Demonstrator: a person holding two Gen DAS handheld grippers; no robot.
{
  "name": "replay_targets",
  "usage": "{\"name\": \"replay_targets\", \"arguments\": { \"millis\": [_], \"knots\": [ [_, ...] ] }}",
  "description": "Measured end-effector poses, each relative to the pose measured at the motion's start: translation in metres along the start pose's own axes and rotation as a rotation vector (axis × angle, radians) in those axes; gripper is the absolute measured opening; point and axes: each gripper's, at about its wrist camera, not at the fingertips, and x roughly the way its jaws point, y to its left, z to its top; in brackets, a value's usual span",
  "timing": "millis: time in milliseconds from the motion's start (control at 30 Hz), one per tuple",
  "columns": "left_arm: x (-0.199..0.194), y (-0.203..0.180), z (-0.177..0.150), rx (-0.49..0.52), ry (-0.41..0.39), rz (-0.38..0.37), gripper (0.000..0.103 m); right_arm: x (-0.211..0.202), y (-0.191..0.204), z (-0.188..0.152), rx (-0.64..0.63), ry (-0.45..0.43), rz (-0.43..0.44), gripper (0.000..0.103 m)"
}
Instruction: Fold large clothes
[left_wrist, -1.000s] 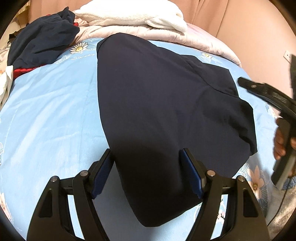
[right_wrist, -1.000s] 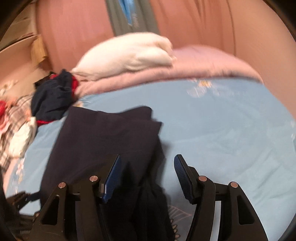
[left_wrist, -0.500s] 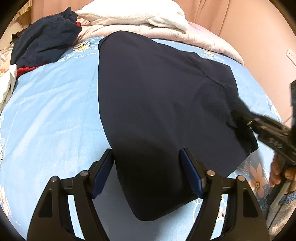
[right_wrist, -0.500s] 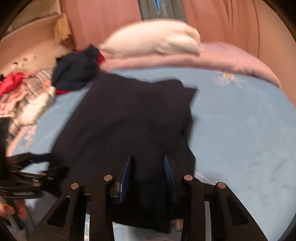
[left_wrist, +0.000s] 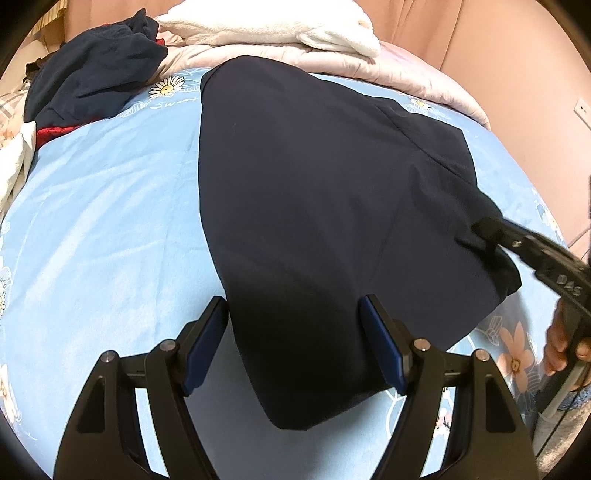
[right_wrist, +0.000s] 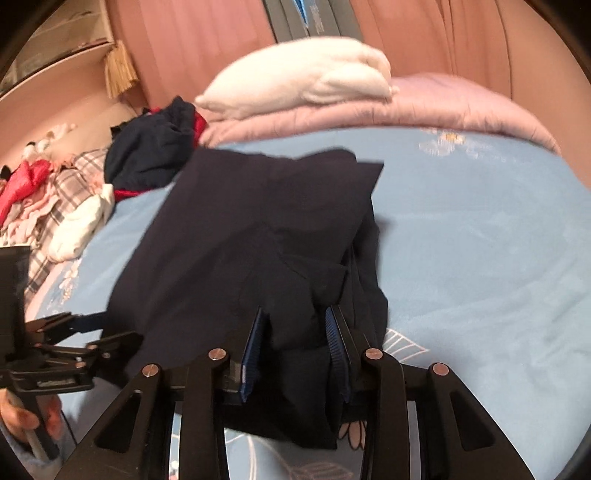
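So the bed (left_wrist: 103, 206) takes up basically everything here, light blue sheet with flower prints. There's a daisy near the top with a word under it that looks like "Sweet", though the end runs under the cloth so I can't be sure.

The dark navy garment (left_wrist: 314, 192) lies spread flat across the middle of the bed, its far end up near the pink quilt (left_wrist: 332, 61), with a white fluffy blanket (left_wrist: 269, 26) on top of that. A second navy garment with red bits (left_wrist: 88, 74) is bunched up at the far left edge.

Left gripper (left_wrist: 295, 343) is tilted down over the near end of the navy garment, fingers wide apart. The cloth sits between them but the pads aren't pressing on it.

Right gripper (right_wrist: 295, 345) comes in low from the right side of the garment, angled down, a hand (left_wrist: 565, 343) on its handle. Its fingers are narrow and pinching a bunched fold of the garment's right edge, with the cloth puckered up between the blue pads (right_wrist: 253, 343).

Smallest bit: the right gripper's body has "D45" or similar embossed on it in the left wrist view, hard to read for sure.
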Motion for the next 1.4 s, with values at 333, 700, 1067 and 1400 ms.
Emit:
{"name": "replay_targets", "arguments": {
  "millis": [333, 700, 1067, 1400],
  "knots": [
    [-0.004, -0.002, -0.008, -0.007, 0.006, -0.002, 0.075, -0.004, 0.021, -0.002, -0.091, -0.039, 0.089, 0.037],
    [-0.002, 0.003, -0.010, -0.011, 0.002, -0.019, 0.075, 0.040, -0.001, -0.017, -0.033, 0.097, 0.024, 0.024],
    [-0.044, 0.019, 0.012, -0.012, -0.134, -0.046, 0.071, -0.003, -0.018, 0.008, 0.044, -0.022, 0.124, 0.026],
    [0.014, 0.000, 0.040, 0.008, -0.069, 0.015, 0.050, 0.063, -0.037, 0.060, 0.102, -0.022, 0.017, 0.026]
  ]
}}
